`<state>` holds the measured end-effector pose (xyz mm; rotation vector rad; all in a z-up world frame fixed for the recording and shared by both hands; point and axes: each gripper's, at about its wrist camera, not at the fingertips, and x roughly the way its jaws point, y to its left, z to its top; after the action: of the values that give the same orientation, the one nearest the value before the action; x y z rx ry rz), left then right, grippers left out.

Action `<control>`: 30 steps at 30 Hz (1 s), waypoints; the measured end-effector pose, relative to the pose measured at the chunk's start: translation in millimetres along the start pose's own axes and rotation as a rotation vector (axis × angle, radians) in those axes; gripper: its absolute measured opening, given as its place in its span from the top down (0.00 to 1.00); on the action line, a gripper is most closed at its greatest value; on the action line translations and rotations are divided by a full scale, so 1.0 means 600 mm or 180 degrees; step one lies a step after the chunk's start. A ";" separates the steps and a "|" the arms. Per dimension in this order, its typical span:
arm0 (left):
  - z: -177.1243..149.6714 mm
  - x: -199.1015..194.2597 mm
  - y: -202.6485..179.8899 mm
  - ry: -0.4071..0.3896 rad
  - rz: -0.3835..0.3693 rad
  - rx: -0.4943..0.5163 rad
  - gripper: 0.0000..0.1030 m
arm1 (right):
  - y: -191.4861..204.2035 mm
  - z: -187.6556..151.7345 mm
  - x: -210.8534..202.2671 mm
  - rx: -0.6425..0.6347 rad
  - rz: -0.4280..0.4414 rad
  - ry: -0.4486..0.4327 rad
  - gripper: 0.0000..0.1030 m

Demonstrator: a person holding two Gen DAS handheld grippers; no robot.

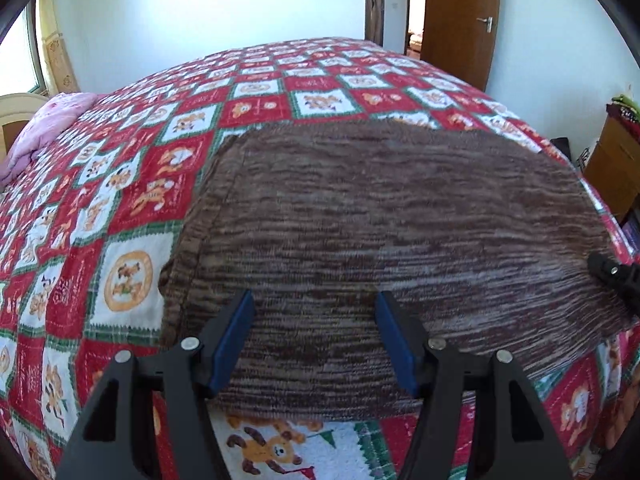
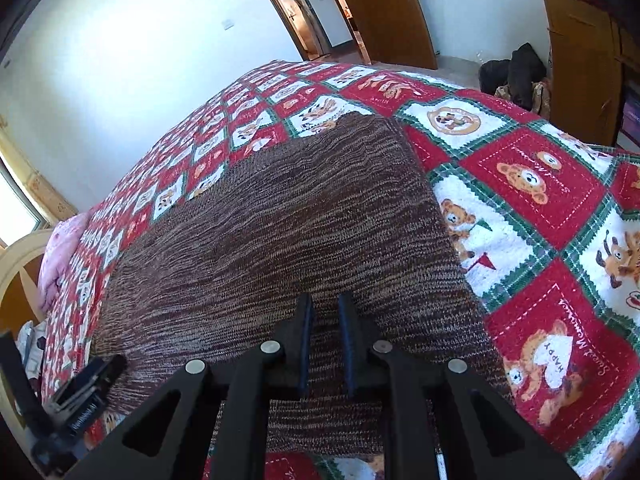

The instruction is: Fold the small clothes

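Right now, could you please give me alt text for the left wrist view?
A brown knitted garment lies flat on a red, white and green bear-print bedspread. The left gripper hovers over its near edge, jaws open and empty. A wooden door stands open behind.

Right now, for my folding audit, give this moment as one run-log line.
garment: brown knitted sweater flat on red-white patchwork bedspread | left gripper: open, empty | right gripper: nearly shut, grip unclear
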<state>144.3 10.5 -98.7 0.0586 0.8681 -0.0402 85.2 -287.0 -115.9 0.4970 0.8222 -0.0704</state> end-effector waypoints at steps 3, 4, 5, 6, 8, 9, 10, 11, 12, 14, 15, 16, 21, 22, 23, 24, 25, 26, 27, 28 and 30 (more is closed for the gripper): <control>-0.004 -0.002 0.000 -0.0028 0.0051 0.0011 0.32 | 0.006 -0.001 0.000 -0.0039 -0.0033 -0.0018 0.86; -0.005 -0.003 0.001 -0.0026 0.0079 0.0008 0.27 | 0.005 -0.001 -0.001 -0.0025 -0.0025 -0.0030 0.86; -0.006 -0.003 0.004 -0.0032 0.0116 -0.0010 0.22 | 0.003 0.000 -0.002 -0.0007 -0.0011 -0.0037 0.86; -0.007 -0.003 0.006 -0.0041 0.0149 -0.0034 0.19 | 0.001 -0.001 -0.002 0.0021 0.0014 -0.0045 0.86; -0.014 0.001 0.015 -0.0051 0.0228 -0.0114 0.03 | -0.004 0.000 -0.002 0.0066 0.0061 -0.0052 0.86; -0.017 0.003 0.019 -0.0061 0.0243 -0.0157 0.00 | -0.007 0.001 -0.002 0.0095 0.0090 -0.0056 0.86; -0.021 0.005 0.022 -0.0081 0.0257 -0.0206 0.00 | -0.010 0.001 -0.002 0.0128 0.0120 -0.0060 0.86; -0.023 0.005 0.024 -0.0098 0.0239 -0.0233 0.00 | -0.011 0.001 -0.002 0.0145 0.0135 -0.0063 0.86; -0.024 0.003 0.022 -0.0110 0.0249 -0.0217 0.00 | -0.011 0.001 -0.002 0.0152 0.0143 -0.0064 0.86; -0.025 0.000 0.022 -0.0119 0.0207 -0.0216 0.00 | -0.010 0.001 -0.002 0.0145 0.0139 -0.0069 0.86; -0.026 -0.003 0.026 -0.0135 0.0144 -0.0247 0.00 | -0.009 0.002 -0.002 0.0141 0.0135 -0.0072 0.86; -0.029 -0.010 0.034 -0.0182 0.0012 -0.0339 0.00 | -0.009 0.002 -0.003 0.0140 0.0138 -0.0082 0.86; -0.059 -0.047 0.102 -0.0488 -0.0618 -0.1209 0.01 | -0.012 0.002 -0.003 0.0169 0.0175 -0.0083 0.85; -0.062 -0.052 0.111 -0.0530 -0.0639 -0.1344 0.01 | -0.011 0.002 -0.003 0.0164 0.0171 -0.0083 0.85; -0.067 -0.058 0.119 -0.0569 -0.0647 -0.1479 0.02 | -0.010 0.002 -0.003 0.0157 0.0165 -0.0084 0.85; -0.070 -0.061 0.125 -0.0587 -0.0660 -0.1581 0.02 | -0.010 0.002 -0.004 0.0152 0.0161 -0.0085 0.85; -0.078 -0.064 0.132 -0.0611 -0.0731 -0.1753 0.02 | -0.010 0.002 -0.004 0.0152 0.0167 -0.0085 0.84; -0.084 -0.065 0.135 -0.0614 -0.0780 -0.1853 0.02 | -0.010 0.002 -0.004 0.0156 0.0175 -0.0085 0.84; -0.092 -0.064 0.138 -0.0610 -0.0855 -0.1989 0.02 | -0.011 0.002 -0.004 0.0161 0.0187 -0.0086 0.83; -0.101 -0.060 0.138 -0.0580 -0.0955 -0.2154 0.02 | -0.012 0.002 -0.004 0.0167 0.0196 -0.0086 0.83; -0.106 -0.052 0.134 -0.0550 -0.1031 -0.2256 0.02 | -0.011 0.002 -0.003 0.0167 0.0197 -0.0087 0.83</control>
<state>80.6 95.5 -113.1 -0.7397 0.6723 -0.0380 83.1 -293.9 -116.4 0.5695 0.7793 -0.0416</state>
